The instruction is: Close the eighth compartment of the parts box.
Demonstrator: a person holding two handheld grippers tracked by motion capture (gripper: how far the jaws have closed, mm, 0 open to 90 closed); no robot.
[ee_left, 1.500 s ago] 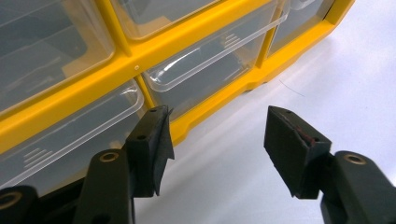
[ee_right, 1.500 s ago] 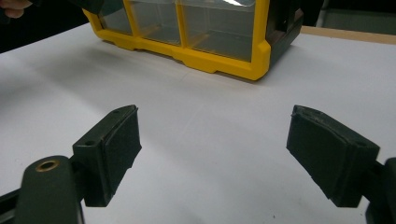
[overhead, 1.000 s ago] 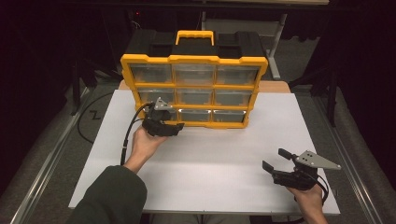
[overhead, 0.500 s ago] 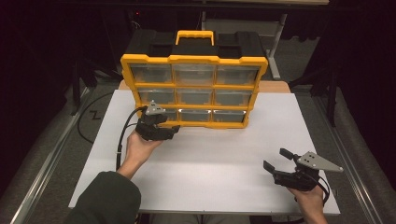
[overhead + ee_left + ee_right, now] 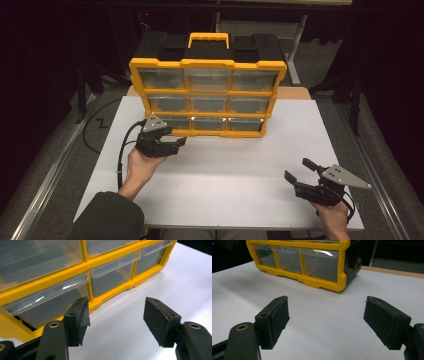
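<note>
Yellow-framed plastic organiser cabinet (image 5: 207, 97) with a three-by-three grid of clear drawers and a yellow carry handle on its black top: stands upright at the far edge of the white counter (image 5: 235, 175), centred, drawer fronts facing the person. Its base runs along the far part of the sheet; strips of bare white remain to either side of it.

Left gripper (image 5: 176, 143), black, two-jawed, with a grey three-cornered plate on top and a black cable trailing toward the counter's left edge: held low at the cabinet's bottom left corner. Jaws apart, nothing between them. In the left gripper view one jaw sits just in front of the bottom-left clear drawer (image 5: 47, 305); whether it touches cannot be told. The other jaw is over bare counter.

Right gripper (image 5: 299, 171), same build: held near the counter's near right corner, well apart from the cabinet. Jaws apart, holding nothing.

Open room: a broad bare white expanse between the cabinet's front and the near edge, and between the two grippers.
</note>
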